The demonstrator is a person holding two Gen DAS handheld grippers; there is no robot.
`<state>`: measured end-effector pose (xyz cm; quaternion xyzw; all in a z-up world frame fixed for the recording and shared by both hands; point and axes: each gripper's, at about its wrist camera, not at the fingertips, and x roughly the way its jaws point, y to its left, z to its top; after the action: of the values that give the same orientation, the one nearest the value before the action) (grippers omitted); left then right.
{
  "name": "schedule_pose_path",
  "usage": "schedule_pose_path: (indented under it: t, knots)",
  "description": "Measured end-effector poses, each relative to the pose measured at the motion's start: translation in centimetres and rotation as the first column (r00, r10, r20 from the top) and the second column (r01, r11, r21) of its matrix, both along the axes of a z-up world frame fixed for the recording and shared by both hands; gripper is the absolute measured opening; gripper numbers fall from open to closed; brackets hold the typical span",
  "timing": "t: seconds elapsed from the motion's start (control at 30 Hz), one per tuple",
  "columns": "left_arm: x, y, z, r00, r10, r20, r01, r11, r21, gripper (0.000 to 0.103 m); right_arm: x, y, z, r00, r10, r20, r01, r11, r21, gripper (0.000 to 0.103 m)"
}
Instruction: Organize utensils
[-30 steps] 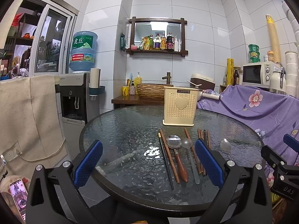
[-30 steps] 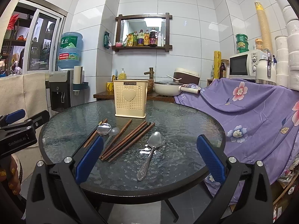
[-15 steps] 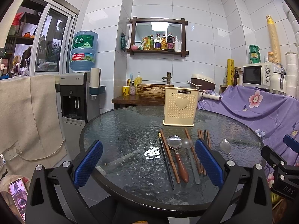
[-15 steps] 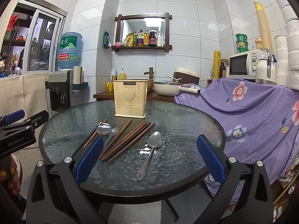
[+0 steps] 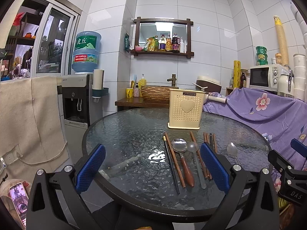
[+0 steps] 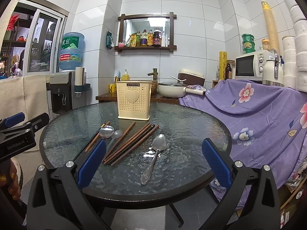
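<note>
A cream utensil holder [image 5: 185, 111] with a heart stands upright at the far side of the round glass table [image 5: 124, 134]; it also shows in the right wrist view [image 6: 133, 100]. In front of it lie several brown chopsticks [image 6: 132, 142], a wooden-handled spoon [image 5: 182, 157], a clear plastic spoon [image 5: 195, 159] and a steel spoon [image 6: 155, 156]. My left gripper [image 5: 152, 167] is open and empty at the table's near edge. My right gripper [image 6: 153, 162] is open and empty, near the steel spoon.
A purple flowered cloth [image 6: 264, 111] covers furniture right of the table. A water dispenser [image 5: 80, 99] stands at the left. A counter with a sink bowl [image 5: 155, 94] and pot is behind the table. A phone [image 5: 19, 197] lies low left.
</note>
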<state>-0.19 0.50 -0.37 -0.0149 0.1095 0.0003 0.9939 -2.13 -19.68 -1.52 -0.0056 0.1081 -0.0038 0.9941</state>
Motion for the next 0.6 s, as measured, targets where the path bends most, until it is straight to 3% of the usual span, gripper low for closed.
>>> schedule_pose_path:
  t: [0.6]
  knots:
    - [-0.02,0.34,-0.19,1.0,0.002,0.003,-0.002,1.0,-0.005,0.097,0.02,-0.03,0.06,1.0,0.001,0.0,-0.001,1.0,0.002,0.098]
